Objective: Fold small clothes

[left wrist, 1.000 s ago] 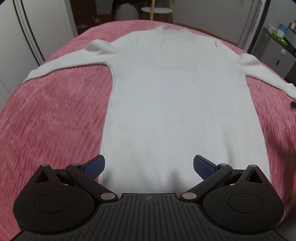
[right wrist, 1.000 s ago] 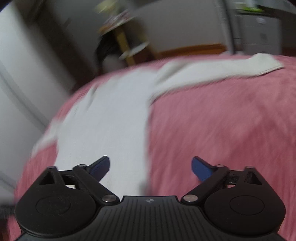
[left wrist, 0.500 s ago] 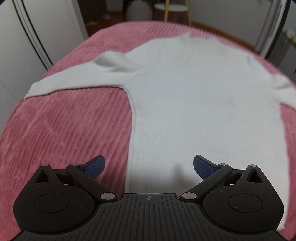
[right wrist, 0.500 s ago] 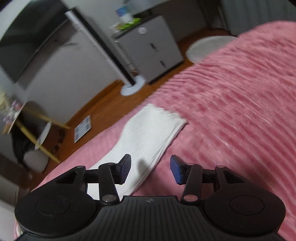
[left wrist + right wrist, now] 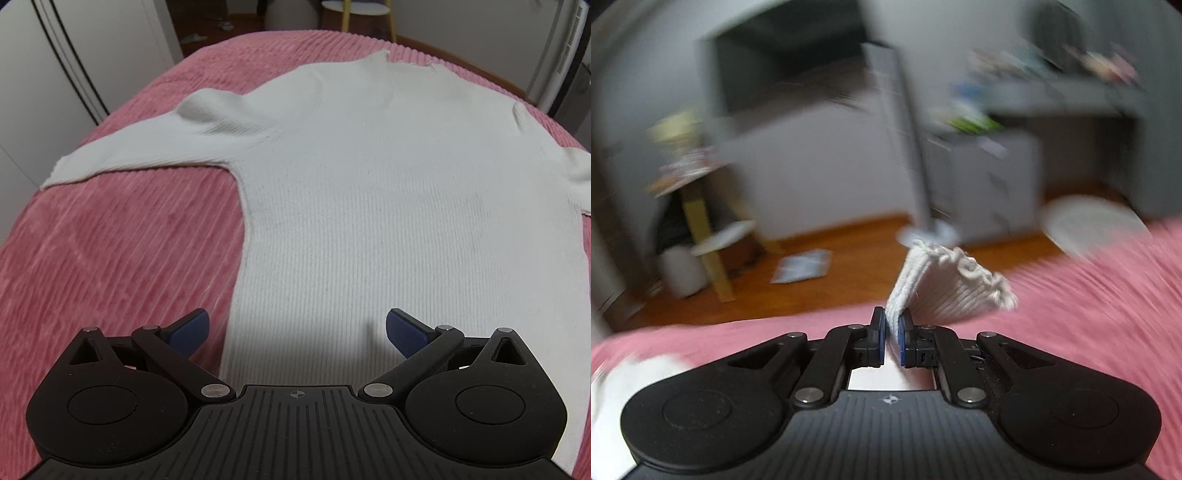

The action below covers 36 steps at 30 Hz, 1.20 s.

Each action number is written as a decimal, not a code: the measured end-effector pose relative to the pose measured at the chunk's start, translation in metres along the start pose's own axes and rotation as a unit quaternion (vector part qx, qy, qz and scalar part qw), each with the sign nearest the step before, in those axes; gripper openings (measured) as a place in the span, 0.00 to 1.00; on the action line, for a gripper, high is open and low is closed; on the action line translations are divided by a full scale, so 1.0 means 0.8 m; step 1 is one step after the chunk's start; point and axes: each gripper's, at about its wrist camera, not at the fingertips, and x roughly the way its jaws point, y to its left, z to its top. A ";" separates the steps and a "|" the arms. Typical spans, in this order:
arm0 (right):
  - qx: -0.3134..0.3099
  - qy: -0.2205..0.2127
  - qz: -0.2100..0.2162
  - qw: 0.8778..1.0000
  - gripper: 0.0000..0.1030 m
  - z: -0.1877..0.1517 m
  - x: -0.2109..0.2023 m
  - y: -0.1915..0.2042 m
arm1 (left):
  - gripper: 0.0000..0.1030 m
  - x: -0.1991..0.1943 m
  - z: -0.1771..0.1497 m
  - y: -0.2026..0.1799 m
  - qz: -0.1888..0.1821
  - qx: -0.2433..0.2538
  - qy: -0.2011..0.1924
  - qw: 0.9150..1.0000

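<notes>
Bare pink bedspread (image 5: 110, 236) left of the sweater (image 5: 388, 206) lies unobstructed

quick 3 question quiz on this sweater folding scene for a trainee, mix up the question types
1. True or false: the left claw is shut on the white sweater.
2. Multiple choice: what does the right claw grip? A) the pink bedspread B) a sleeve cuff C) nothing
3. Fill in: the sweater lies spread flat on a ____ ribbed bedspread.

Key: 1 false, its fingers stand wide apart over the hem. 2 B, the sleeve cuff is pinched and lifted. 3 pink.
</notes>
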 end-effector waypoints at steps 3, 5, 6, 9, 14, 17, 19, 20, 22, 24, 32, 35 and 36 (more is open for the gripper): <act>-0.084 -0.029 0.107 0.990 0.06 -0.016 -0.037 0.105 | 1.00 -0.016 -0.004 0.002 -0.005 -0.008 -0.013 1.000; -0.132 -0.034 0.172 0.976 0.06 -0.037 -0.057 0.174 | 1.00 -0.025 -0.002 0.003 -0.007 -0.013 -0.023 1.000; -0.152 -0.029 0.200 0.967 0.06 -0.052 -0.064 0.206 | 1.00 -0.030 0.000 0.004 -0.011 -0.015 -0.029 0.999; -0.202 -0.004 0.237 0.950 0.06 -0.104 -0.068 0.288 | 1.00 -0.040 0.004 0.008 -0.013 -0.023 -0.047 0.999; -0.250 0.069 0.245 0.934 0.26 -0.181 -0.052 0.335 | 1.00 -0.035 0.012 0.015 -0.032 -0.024 -0.053 0.998; -0.218 0.074 0.232 0.945 0.26 -0.181 -0.058 0.300 | 1.00 -0.026 0.022 0.012 -0.041 -0.020 -0.049 0.998; -0.191 0.072 0.209 0.956 0.26 -0.185 -0.074 0.273 | 1.00 -0.019 0.031 0.004 -0.047 -0.013 -0.050 0.998; -0.186 0.071 0.192 0.961 0.26 -0.191 -0.079 0.258 | 1.00 -0.016 0.036 -0.002 -0.051 -0.009 -0.052 0.997; -0.173 0.075 0.161 0.969 0.26 -0.196 -0.078 0.229 | 1.00 -0.009 0.048 -0.016 -0.059 0.003 -0.058 0.997; -0.152 0.096 0.141 0.973 0.26 -0.200 -0.061 0.201 | 1.00 0.001 0.058 -0.033 -0.063 0.011 -0.063 0.996; -0.130 0.117 0.121 0.977 0.26 -0.195 -0.036 0.183 | 1.00 0.022 0.069 -0.076 -0.079 0.005 -0.051 0.996; -0.123 0.118 0.120 0.978 0.26 -0.187 -0.038 0.183 | 1.00 0.026 0.072 -0.086 -0.099 0.001 -0.049 0.994; -0.124 0.113 0.120 0.979 0.26 -0.185 -0.043 0.179 | 1.00 0.029 0.074 -0.090 -0.107 -0.003 -0.046 0.993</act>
